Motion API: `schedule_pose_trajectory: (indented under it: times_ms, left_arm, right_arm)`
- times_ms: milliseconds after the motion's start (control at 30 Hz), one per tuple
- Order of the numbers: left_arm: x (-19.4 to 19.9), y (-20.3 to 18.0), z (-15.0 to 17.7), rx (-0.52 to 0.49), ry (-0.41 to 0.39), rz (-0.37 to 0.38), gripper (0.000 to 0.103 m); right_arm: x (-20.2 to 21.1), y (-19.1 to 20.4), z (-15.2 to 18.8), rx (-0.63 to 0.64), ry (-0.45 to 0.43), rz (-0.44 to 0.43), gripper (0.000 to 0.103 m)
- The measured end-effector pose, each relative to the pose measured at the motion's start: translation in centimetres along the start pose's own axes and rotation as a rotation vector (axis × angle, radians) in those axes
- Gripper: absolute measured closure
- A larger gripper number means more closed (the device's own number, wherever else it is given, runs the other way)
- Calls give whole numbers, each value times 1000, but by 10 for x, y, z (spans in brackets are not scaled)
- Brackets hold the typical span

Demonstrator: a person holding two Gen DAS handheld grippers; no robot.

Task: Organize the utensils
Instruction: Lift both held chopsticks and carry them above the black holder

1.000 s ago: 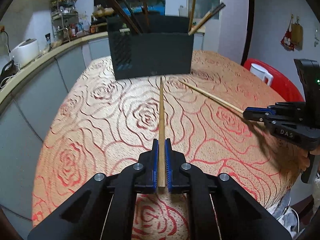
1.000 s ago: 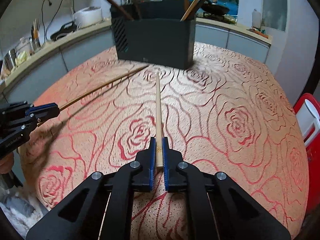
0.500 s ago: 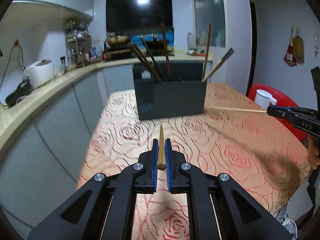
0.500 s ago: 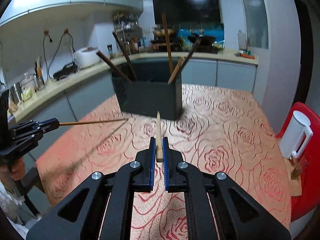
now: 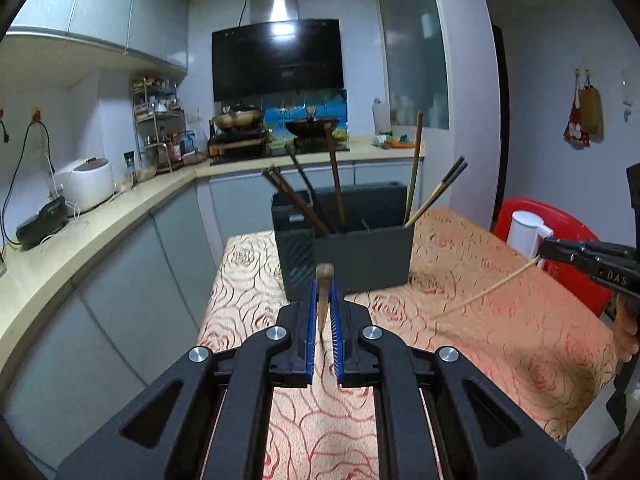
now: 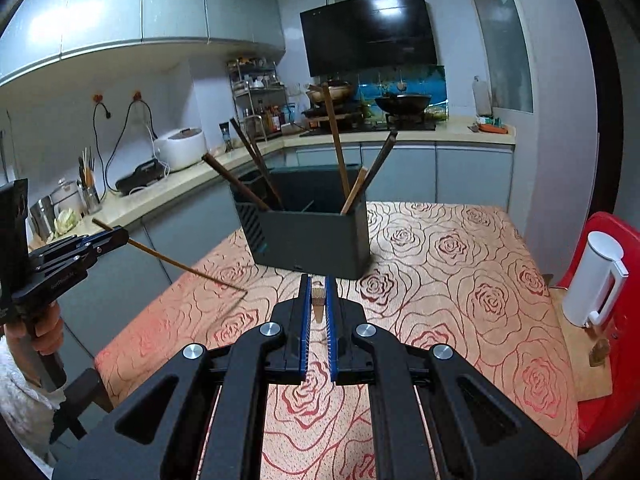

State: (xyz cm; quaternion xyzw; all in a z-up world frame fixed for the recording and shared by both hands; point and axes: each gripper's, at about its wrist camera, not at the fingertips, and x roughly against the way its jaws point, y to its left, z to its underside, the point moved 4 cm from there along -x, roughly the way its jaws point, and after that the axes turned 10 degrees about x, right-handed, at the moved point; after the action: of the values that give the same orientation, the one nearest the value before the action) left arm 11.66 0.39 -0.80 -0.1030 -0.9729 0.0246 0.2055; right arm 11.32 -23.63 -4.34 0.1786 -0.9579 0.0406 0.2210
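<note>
A dark utensil holder [image 5: 360, 256] stands at the table's far end with several chopsticks leaning in it; it also shows in the right wrist view [image 6: 312, 236]. My left gripper [image 5: 324, 292] is shut on a wooden chopstick [image 5: 323, 280], seen end-on, raised above the table. The right wrist view shows that gripper [image 6: 116, 238] with its chopstick [image 6: 188, 270] slanting tip-down. My right gripper [image 6: 318, 296] is shut on a second light chopstick [image 6: 318, 300], also end-on. The left wrist view shows the right gripper [image 5: 548, 248] and its chopstick [image 5: 486, 294] slanting down toward the cloth.
The table has a rose-patterned orange cloth [image 6: 460, 280]. A red chair [image 6: 612, 320] with a white jug [image 6: 596, 280] stands at the right. A kitchen counter [image 5: 80, 232] with a rice cooker [image 5: 86, 188] runs along the left and back.
Both grippers have lifted and tilted up with their chopsticks, from lying along the table to raised with tips pointing down; the view now looks level at the holder.
</note>
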Motion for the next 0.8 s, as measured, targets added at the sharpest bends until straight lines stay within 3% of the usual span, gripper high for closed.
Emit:
schedule_pose_trajectory:
  times_ms: [367,800]
  left_arm:
    - [8,-6,-30,6,-45,52,97]
    - [-2,-5,-40,20,-29,58,97]
  right_arm:
    - [6,0,-22,-10,-31,-22,96]
    - [-12,7,-39,14,12,-45,96]
